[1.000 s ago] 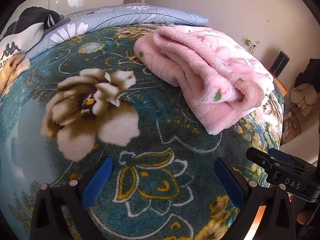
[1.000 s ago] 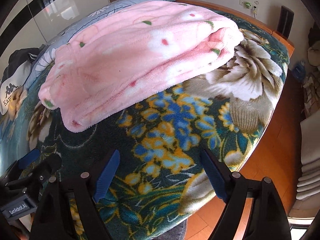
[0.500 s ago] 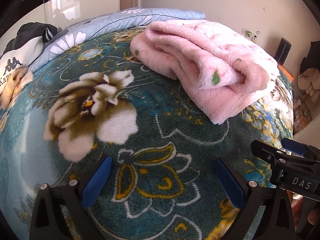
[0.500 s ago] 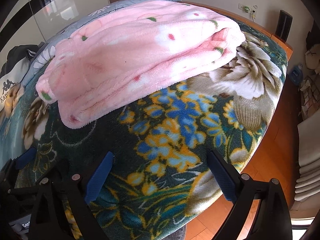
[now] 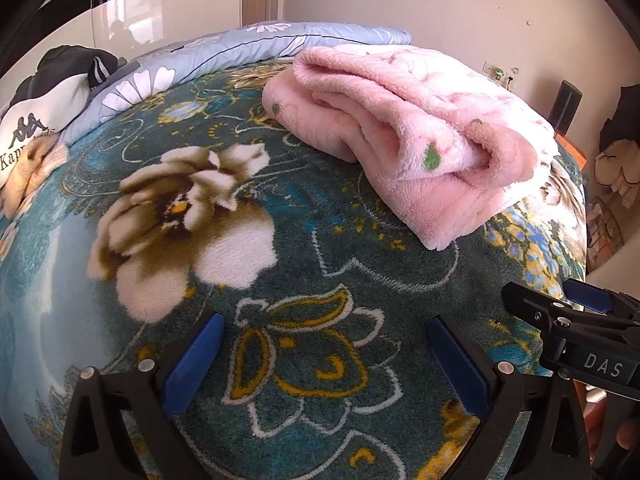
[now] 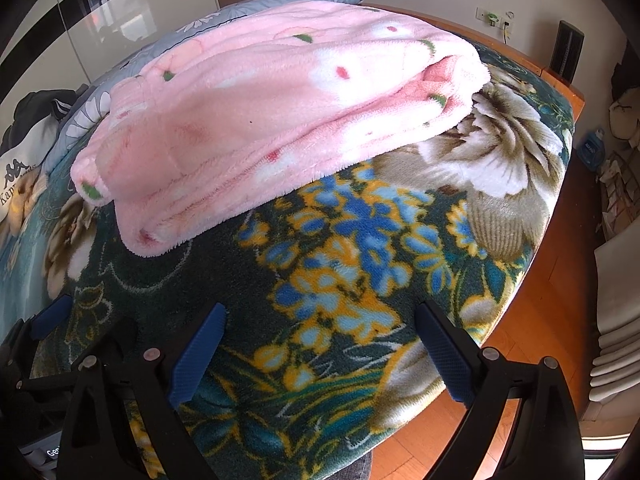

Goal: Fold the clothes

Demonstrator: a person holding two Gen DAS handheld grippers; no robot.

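The pink fluffy garment (image 6: 276, 116) lies folded in a thick pile on the bed (image 6: 360, 248), which wears a dark blanket with big flowers. It sits ahead of both sets of jaws, further up the bed, and no jaws touch it.

The right gripper (image 6: 318, 354) has jaws that stand wide with nothing between them; they have just been opening. Only the flowery blanket shows in the gap. From this gripper the pile lies straight ahead and a bit to the left. Its long side runs from low left to high right across the right wrist view, so the long folded edge faces these jaws.

The left gripper (image 5: 326, 362) also has its jaws wide and empty. From here the pile (image 5: 404, 128) is ahead and off to the right, and its short end, with the rolled layers showing, points toward these jaws. The right gripper (image 5: 580, 332) peeks in at the right edge of the left wrist view, so the two hands are close side by side.

The right gripper looks nearer to the pile and more square to it. I think the fold looks almost done.

Nothing stands in the way between jaws and pile, only bare blanket. Behind the pile lies a pale blue quilt with daisies (image 5: 224, 60). A black and white top (image 5: 36, 108) lies far to the left. The wooden floor (image 6: 552, 280) drops away on the right, just past the bed edge.
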